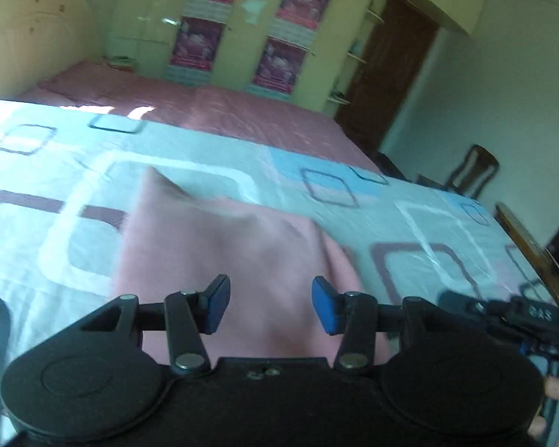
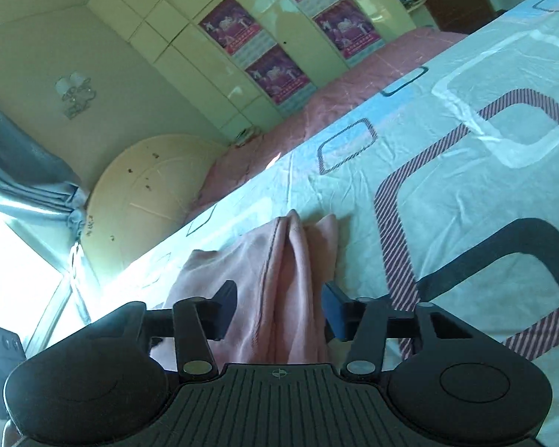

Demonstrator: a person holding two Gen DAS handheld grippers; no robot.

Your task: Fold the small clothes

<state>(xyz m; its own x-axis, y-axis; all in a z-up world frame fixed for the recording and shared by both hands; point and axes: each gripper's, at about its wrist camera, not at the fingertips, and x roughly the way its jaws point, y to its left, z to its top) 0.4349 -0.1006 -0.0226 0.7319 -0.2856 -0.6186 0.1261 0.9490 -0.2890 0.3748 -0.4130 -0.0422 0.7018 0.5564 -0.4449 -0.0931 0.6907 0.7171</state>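
A small pink garment (image 1: 220,253) lies on the patterned bedsheet (image 1: 354,171). In the left wrist view my left gripper (image 1: 271,305) is open, its blue pads apart above the garment's near part, holding nothing. In the right wrist view the garment (image 2: 279,279) is bunched in long folds, and my right gripper (image 2: 279,309) is open with the fabric lying between and under its jaws. The right gripper also shows at the right edge of the left wrist view (image 1: 514,316).
A pink cover (image 1: 212,108) spreads over the far half of the bed. A cream headboard (image 1: 29,44), a wardrobe with posters (image 1: 249,26), a brown door (image 1: 391,67) and a wooden chair (image 1: 473,167) stand around it. A grey curtain (image 2: 15,171) hangs by a bright window.
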